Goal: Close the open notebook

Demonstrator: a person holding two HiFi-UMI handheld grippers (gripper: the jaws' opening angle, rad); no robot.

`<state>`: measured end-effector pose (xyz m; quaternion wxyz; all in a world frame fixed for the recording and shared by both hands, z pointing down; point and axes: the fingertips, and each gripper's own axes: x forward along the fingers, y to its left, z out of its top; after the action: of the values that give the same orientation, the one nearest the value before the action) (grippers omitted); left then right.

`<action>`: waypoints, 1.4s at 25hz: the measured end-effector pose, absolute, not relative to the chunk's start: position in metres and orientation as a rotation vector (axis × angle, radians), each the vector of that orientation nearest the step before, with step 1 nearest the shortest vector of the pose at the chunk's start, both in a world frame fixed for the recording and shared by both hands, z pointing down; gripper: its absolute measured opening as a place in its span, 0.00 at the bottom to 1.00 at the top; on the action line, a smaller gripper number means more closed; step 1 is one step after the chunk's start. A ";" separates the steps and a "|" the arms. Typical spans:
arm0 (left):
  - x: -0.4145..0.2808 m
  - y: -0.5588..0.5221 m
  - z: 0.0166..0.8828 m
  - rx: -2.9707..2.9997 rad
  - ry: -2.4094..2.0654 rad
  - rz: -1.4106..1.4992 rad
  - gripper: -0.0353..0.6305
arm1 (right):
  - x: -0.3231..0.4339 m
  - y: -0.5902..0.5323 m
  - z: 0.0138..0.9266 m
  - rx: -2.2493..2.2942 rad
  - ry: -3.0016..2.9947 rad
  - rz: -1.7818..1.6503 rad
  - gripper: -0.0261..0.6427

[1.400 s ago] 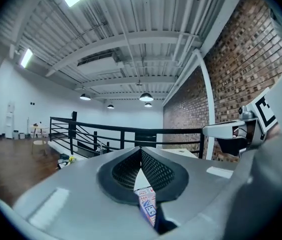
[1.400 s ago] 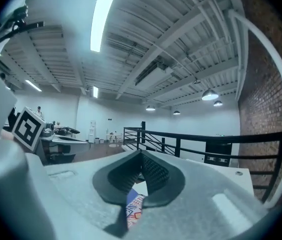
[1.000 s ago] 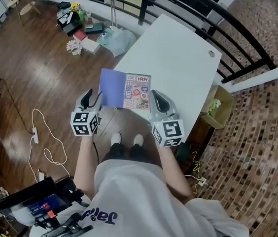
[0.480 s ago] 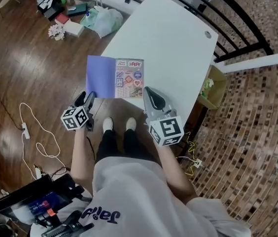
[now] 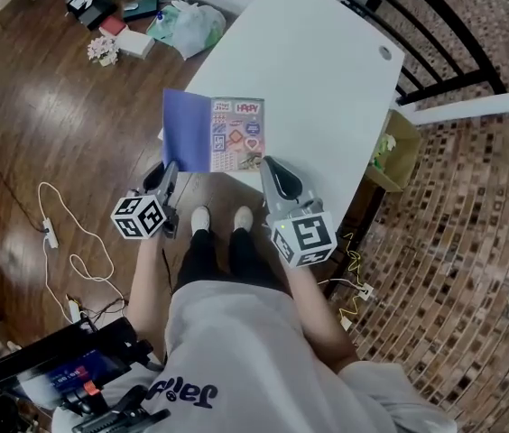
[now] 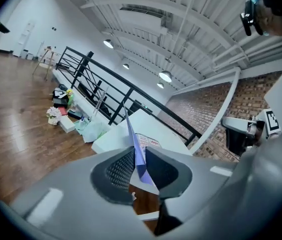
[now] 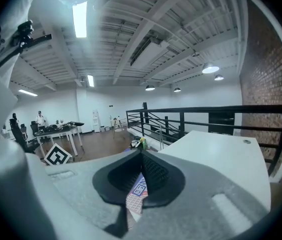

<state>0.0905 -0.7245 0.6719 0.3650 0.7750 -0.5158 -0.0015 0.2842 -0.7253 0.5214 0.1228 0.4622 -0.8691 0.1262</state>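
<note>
While the head view shows the open notebook [image 5: 214, 133] spread flat at the near edge of the white tabletop [image 5: 327, 70], long axis left to right and purple cover [image 5: 185, 132] reaching past the left edge, only the gripper views show the jaws. The left gripper [image 6: 138, 151] has narrow jaws closing around the purple cover. The right gripper [image 7: 141, 154] has its jaws pinched together on the sticker page [image 7: 137, 196].
</note>
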 end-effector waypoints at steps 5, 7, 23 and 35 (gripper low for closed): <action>0.146 -0.725 0.628 2.156 -1.186 0.035 0.14 | 0.294 -0.730 0.516 1.410 -2.544 0.396 0.02; 0.172 -0.725 0.620 2.211 -1.132 0.077 0.13 | 0.301 -0.729 0.515 1.433 -2.539 0.404 0.02; 0.310 -0.698 0.724 2.233 -0.793 0.473 0.27 | 0.362 -0.695 0.527 1.675 -2.389 0.494 0.02; 0.258 -0.690 0.568 2.501 -0.869 0.119 0.15 | 0.307 -0.648 0.484 1.739 -2.436 0.343 0.02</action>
<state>0.2579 -0.6898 0.5677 0.2431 0.9153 -0.3180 0.0435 0.3067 -0.6476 0.4839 0.0644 0.5760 -0.8069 0.1135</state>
